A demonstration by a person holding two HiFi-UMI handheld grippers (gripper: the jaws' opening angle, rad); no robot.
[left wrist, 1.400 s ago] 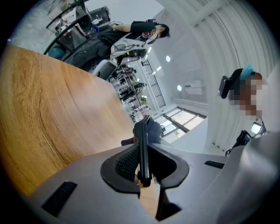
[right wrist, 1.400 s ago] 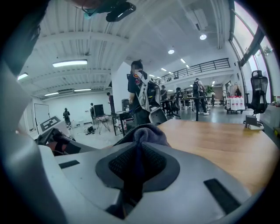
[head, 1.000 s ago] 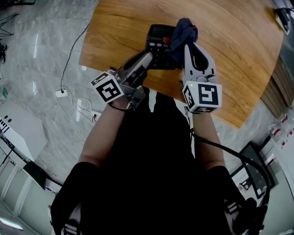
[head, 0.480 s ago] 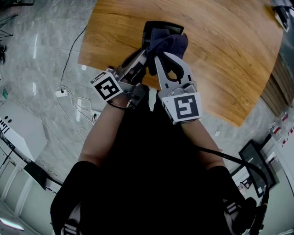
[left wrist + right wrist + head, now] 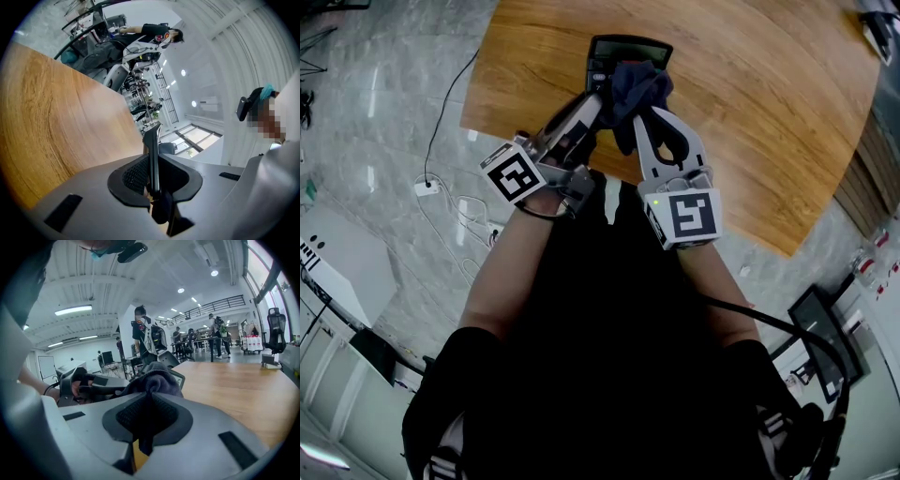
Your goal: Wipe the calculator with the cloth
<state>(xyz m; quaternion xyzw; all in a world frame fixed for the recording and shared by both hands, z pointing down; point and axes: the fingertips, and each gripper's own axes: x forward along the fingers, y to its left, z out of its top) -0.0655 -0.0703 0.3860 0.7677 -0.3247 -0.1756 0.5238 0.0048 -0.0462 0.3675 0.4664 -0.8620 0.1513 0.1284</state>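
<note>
The left gripper (image 5: 153,171) was clamped narrowly on the calculator's (image 5: 626,49) near edge, holding it out ahead of its jaws over the table (image 5: 769,112). The right gripper (image 5: 146,416) pinched the cloth (image 5: 639,86), which bunched past its tips against the calculator's face, just below the display. Wiping looked under way; how much of the face was left to wipe could not be judged.

Wooden table (image 5: 769,112), honey grain, rounded edge. Calculator (image 5: 628,50) over its near part; contact with the top not clear. Table stands on grey marbled floor (image 5: 366,112). On floor, left: dark cable (image 5: 448,105) to white socket strip (image 5: 425,190).
</note>
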